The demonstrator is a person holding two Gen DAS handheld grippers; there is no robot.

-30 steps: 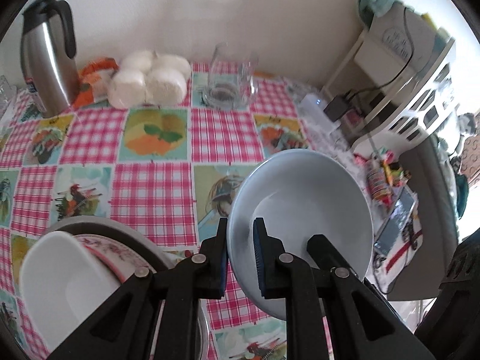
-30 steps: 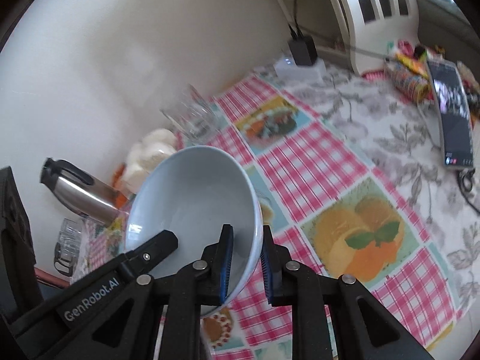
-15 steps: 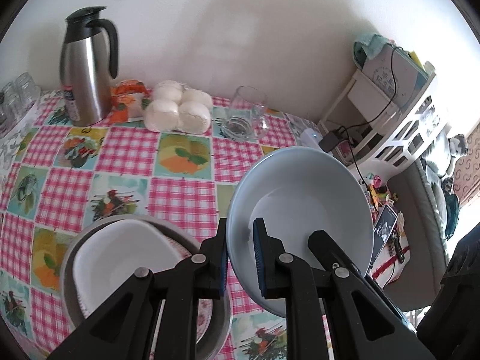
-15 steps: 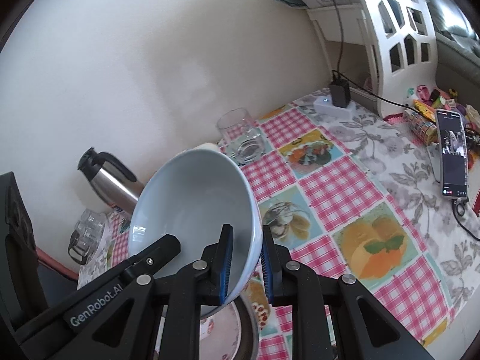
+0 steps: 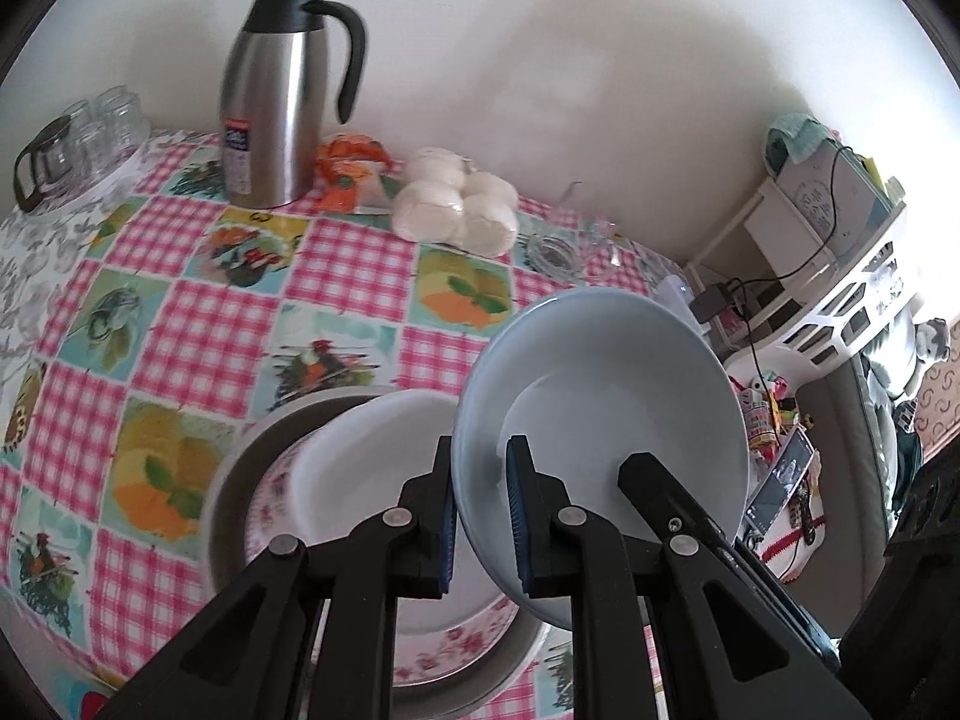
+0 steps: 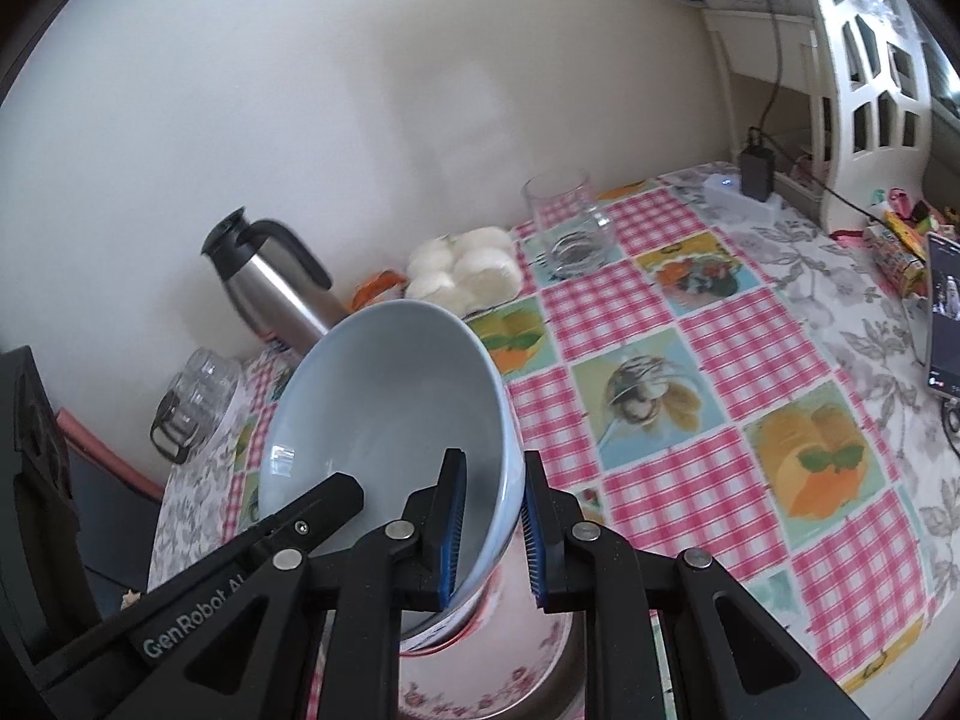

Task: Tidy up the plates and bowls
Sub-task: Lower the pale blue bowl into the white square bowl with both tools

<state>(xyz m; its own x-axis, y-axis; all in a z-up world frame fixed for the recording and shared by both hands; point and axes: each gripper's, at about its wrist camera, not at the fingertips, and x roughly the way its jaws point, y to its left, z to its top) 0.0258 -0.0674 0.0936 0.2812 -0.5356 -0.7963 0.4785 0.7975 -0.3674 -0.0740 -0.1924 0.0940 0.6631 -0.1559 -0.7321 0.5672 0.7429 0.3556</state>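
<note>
A pale blue bowl hangs tilted above the table, held from both sides. My left gripper is shut on its left rim. My right gripper is shut on the opposite rim of the same blue bowl. Below it lies a white bowl on a floral plate, which rests in a round metal pan. The blue bowl's lower edge is just above this stack. In the right wrist view the floral plate shows under the fingers.
A steel thermos, glass jars, a bag of white buns and a glass mug stand along the wall. A phone and a power strip lie at the table's right end, by a white shelf.
Both grippers have carried the blue bowl left and slightly up. It has come from beside the pan to over the stack in it. Both grips are unchanged.
</note>
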